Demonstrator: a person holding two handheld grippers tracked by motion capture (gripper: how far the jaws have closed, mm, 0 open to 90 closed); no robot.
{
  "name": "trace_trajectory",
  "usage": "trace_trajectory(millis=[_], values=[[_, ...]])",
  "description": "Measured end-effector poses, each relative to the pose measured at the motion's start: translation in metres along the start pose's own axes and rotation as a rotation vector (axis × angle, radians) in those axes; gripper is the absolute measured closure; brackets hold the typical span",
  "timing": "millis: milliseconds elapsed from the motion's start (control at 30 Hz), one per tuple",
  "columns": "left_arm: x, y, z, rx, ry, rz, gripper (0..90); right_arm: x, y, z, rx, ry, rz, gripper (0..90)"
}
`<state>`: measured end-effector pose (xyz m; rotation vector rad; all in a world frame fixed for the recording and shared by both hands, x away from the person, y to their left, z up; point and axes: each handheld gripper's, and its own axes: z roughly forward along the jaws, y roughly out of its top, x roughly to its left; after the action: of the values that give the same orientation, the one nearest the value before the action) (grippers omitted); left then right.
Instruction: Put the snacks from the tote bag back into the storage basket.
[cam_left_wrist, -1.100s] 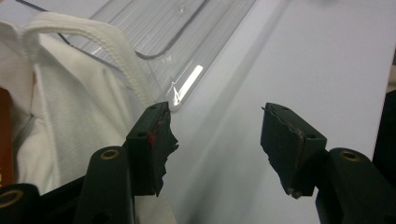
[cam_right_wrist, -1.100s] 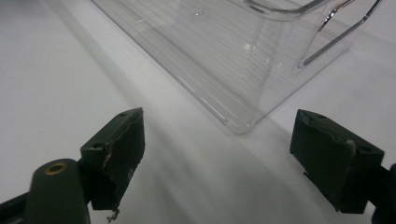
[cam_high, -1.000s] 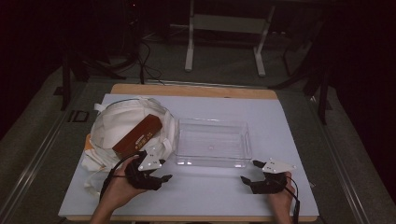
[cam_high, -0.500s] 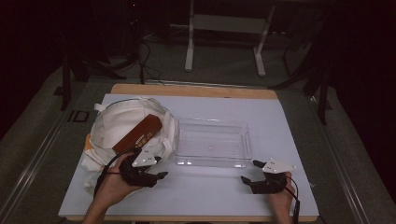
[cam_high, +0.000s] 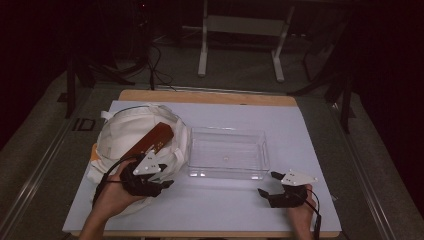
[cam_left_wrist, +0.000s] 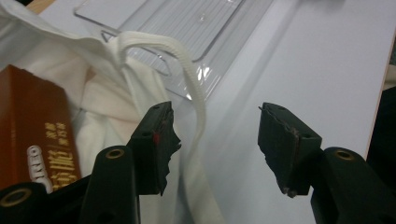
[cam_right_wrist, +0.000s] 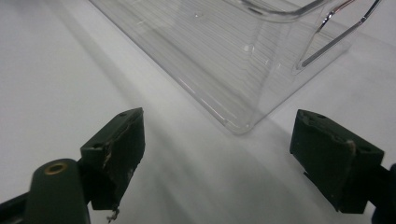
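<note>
A white cloth bag (cam_high: 125, 135) lies at the table's left with a brown box (cam_high: 150, 142) sticking out of its mouth. My left gripper (cam_high: 166, 176) hovers over the bag's near right edge. In the left gripper view its jaws (cam_left_wrist: 212, 121) have just been closing and stand apart. The bag's white corded strap (cam_left_wrist: 187, 70) runs between them close to the left jaw, unpinched, and the brown box (cam_left_wrist: 32, 126) lies to the left. My right gripper (cam_high: 267, 183) rests open near the front right, with bare table between its jaws (cam_right_wrist: 217, 130).
A clear plastic tray (cam_high: 227, 155) stands empty in the middle of the white mat, between the bag and the right gripper; its near corner (cam_right_wrist: 233, 126) is just ahead of the right jaws. The table's front edge lies close behind both hands.
The left hand has lifted and shifted left and away from the person, from the mat onto the bag's edge, and its jaws have narrowed. The right hand has kept still.
</note>
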<state>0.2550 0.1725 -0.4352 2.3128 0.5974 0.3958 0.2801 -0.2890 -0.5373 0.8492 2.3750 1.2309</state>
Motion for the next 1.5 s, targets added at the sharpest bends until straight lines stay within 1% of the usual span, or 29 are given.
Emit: trace_trajectory(millis=[233, 467, 600, 1033, 1167, 1500], values=[[0.007, -0.002, -0.009, 0.004, 0.020, -0.011, 46.4, 0.000, 0.000, 0.000, 0.000, -0.002, -0.002, 17.9], [0.016, -0.002, -0.017, 0.019, 0.033, -0.021, 46.9, 0.000, 0.000, 0.000, -0.003, -0.003, -0.003, 17.9], [0.021, -0.003, -0.020, 0.030, 0.048, -0.025, 46.6, 0.000, 0.000, 0.000, -0.003, -0.002, -0.002, 17.9], [0.037, -0.008, -0.024, 0.057, 0.081, -0.055, 45.1, 0.000, 0.000, 0.000, -0.004, -0.002, -0.002, 17.9], [0.042, -0.011, -0.025, 0.076, 0.094, -0.062, 44.1, 0.000, 0.000, 0.000, -0.004, -0.002, -0.001, 17.9], [0.053, -0.018, -0.026, 0.095, 0.109, -0.087, 43.5, 0.000, 0.000, 0.000, -0.005, -0.003, -0.002, 17.9]])
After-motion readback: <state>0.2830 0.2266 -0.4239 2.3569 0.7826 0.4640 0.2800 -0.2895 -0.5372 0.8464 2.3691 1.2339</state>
